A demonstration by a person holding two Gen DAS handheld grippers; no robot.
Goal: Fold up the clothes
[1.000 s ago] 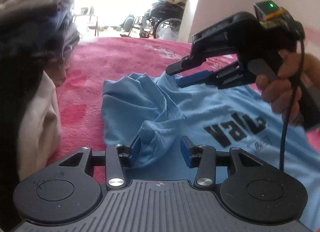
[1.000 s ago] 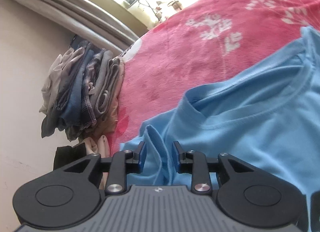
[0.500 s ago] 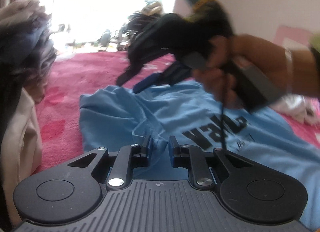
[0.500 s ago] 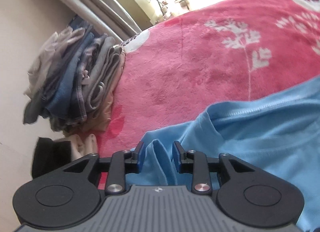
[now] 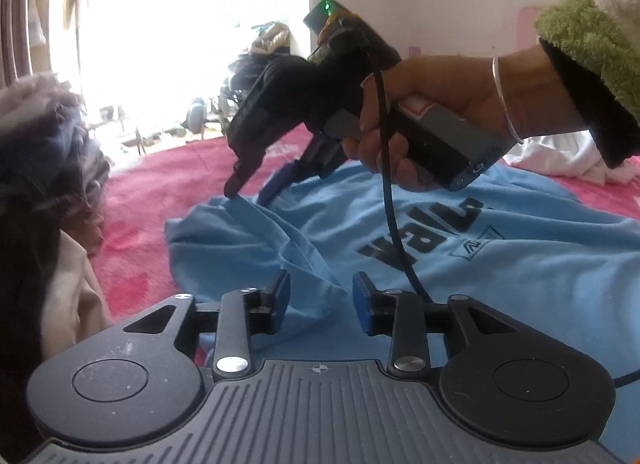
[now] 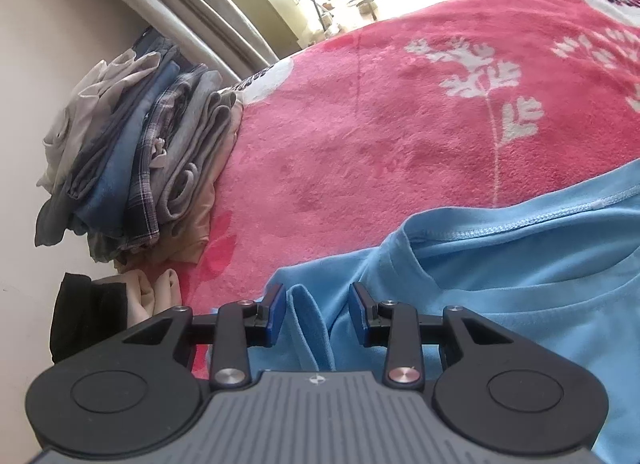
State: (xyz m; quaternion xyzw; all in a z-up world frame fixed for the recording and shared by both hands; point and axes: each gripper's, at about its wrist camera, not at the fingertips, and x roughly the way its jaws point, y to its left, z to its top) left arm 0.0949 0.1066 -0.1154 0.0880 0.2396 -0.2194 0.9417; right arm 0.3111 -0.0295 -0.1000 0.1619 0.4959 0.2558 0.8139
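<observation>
Left wrist: both grippers point(image 5: 318, 300) point(image 6: 316, 310) wide, soft blue tee point(image 5: 500, 264) ridge btwn; fuzzy pink blanket point(image 6: 400, 124).

A light blue cotton T-shirt point(image 5: 500, 264) bears black lettering; beneath it, the pink fleece blanket point(image 6: 360, 124) carries white leaf sprigs.

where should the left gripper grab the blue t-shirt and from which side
Probably the raised ridge of fabric on the blue t-shirt lying between the open jaws of the left gripper. Come in low from the near edge, along the blanket: the fold stands up like a thin fin, easier to pinch than flat cloth.
</observation>
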